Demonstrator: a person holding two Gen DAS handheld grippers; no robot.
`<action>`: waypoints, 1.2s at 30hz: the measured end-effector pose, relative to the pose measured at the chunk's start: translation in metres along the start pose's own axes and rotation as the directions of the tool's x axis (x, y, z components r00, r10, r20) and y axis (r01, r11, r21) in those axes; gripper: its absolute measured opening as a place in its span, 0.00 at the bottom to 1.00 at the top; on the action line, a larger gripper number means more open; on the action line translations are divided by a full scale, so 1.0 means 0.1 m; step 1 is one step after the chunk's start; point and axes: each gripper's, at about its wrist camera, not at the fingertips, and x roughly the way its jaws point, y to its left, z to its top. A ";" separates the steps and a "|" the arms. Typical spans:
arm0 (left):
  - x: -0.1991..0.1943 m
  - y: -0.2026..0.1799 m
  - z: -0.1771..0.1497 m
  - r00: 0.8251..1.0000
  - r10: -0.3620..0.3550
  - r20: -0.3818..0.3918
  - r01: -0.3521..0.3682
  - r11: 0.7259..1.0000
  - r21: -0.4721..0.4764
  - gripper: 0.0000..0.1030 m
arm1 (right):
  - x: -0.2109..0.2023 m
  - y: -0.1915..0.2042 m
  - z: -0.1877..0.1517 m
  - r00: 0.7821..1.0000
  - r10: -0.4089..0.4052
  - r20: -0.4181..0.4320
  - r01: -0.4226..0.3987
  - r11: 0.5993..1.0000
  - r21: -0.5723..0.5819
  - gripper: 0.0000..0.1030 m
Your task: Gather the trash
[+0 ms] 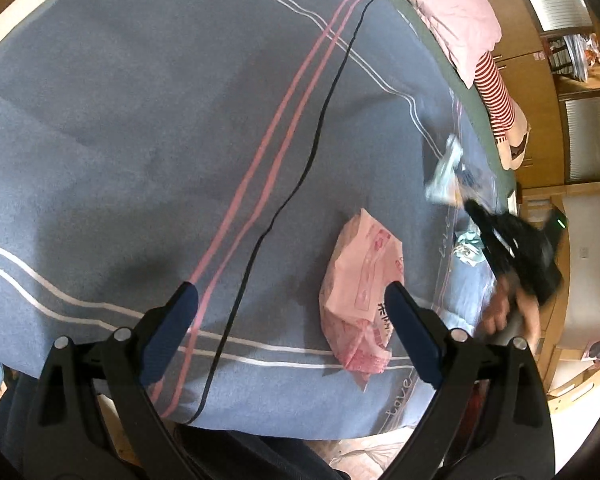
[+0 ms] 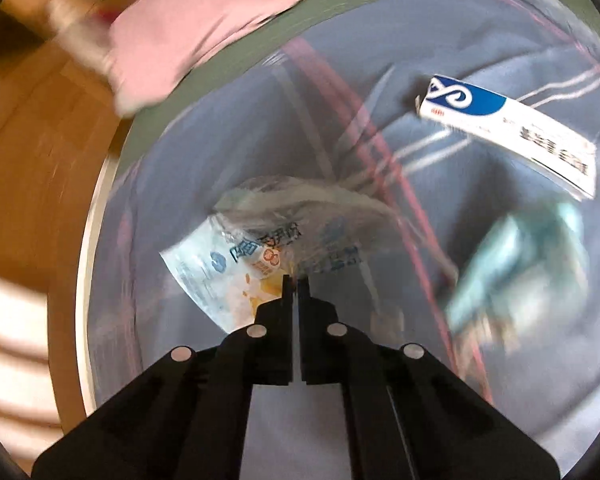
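Observation:
My left gripper [image 1: 292, 300] is open over the blue-grey striped bedspread [image 1: 160, 140]. A crumpled pink wrapper [image 1: 360, 292] lies just inside its right finger. My right gripper [image 2: 296, 280] is shut on a clear blue-and-white plastic wrapper [image 2: 260, 240] and holds it above the bed. It also shows in the left wrist view [image 1: 466, 200], with the wrapper [image 1: 446, 172] hanging at its tip. A white-and-blue carton [image 2: 508, 128] lies on the bed at upper right. A crumpled teal paper [image 2: 512, 256] lies right of the gripper, blurred; it shows too in the left wrist view [image 1: 468, 246].
A pink pillow [image 1: 444, 8] and a red-striped cloth [image 1: 496, 96] lie at the bed's far edge. The pillow [image 2: 204, 28] shows in the right wrist view too. Wooden floor [image 2: 40, 140] and wooden furniture [image 1: 572, 80] lie beyond the bed.

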 end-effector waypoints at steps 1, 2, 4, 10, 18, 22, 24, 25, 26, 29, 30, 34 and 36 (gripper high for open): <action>0.03 -0.02 0.00 1.000 -0.003 -0.010 0.003 1.000 0.008 0.91 | -0.08 0.03 -0.06 1.000 -0.008 -0.008 0.008 1.000 -0.026 0.03; 0.08 -0.06 -0.01 1.000 -0.007 -0.027 0.008 1.000 0.023 0.91 | -0.25 0.07 -0.18 0.999 -0.026 -0.025 0.024 0.996 -0.081 0.03; 0.17 -0.14 -0.05 0.998 -0.022 -0.062 0.025 0.998 0.058 0.92 | -0.43 0.11 -0.34 0.994 -0.085 -0.066 0.073 0.983 -0.167 0.03; 0.23 -0.41 -0.19 0.989 -0.110 -0.093 0.122 0.984 0.129 0.92 | -0.44 0.13 -0.67 0.933 -0.294 -0.207 0.196 0.898 -0.394 0.03; 0.35 -0.46 -0.23 0.994 -0.061 -0.091 0.075 0.986 0.149 0.92 | -0.27 -0.07 -0.87 0.945 -0.281 -0.169 0.249 0.950 -0.190 0.76; 0.35 -0.42 -0.22 0.994 -0.059 -0.093 0.073 0.986 0.151 0.92 | 0.04 0.02 -0.88 0.935 -0.300 -0.191 0.275 0.950 -0.149 0.76; 0.35 -0.42 -0.22 0.994 -0.059 -0.092 0.073 0.985 0.157 0.92 | 0.09 0.05 -0.96 0.937 -0.301 -0.179 0.274 0.948 -0.164 0.66; 0.35 -0.41 -0.22 0.994 -0.060 -0.093 0.074 0.985 0.158 0.92 | 0.10 0.06 -0.97 0.940 -0.299 -0.165 0.272 0.947 -0.169 0.54; 0.35 -0.40 -0.21 0.993 -0.062 -0.096 0.077 0.984 0.159 0.92 | 0.07 0.07 -0.96 0.947 -0.287 -0.147 0.260 0.949 -0.177 0.38; 0.40 -0.43 -0.23 0.988 -0.099 -0.116 0.116 0.982 0.152 0.92 | -0.06 0.02 -0.94 0.957 -0.247 -0.153 0.224 0.962 -0.153 0.08; 0.42 -0.45 -0.23 0.986 -0.116 -0.121 0.133 0.980 0.150 0.92 | -0.12 -0.01 -0.94 0.958 -0.242 -0.154 0.220 0.965 -0.145 0.08; 0.53 -0.55 -0.28 0.987 -0.105 -0.121 0.127 0.973 0.191 0.88 | -0.48 -0.06 -1.01 0.963 -0.253 -0.091 0.236 0.958 -0.164 0.07; 0.62 -0.58 -0.33 0.989 -0.063 -0.130 0.091 0.971 0.221 0.72 | -0.76 -0.11 -1.10 0.974 -0.220 -0.048 0.210 0.965 -0.156 0.07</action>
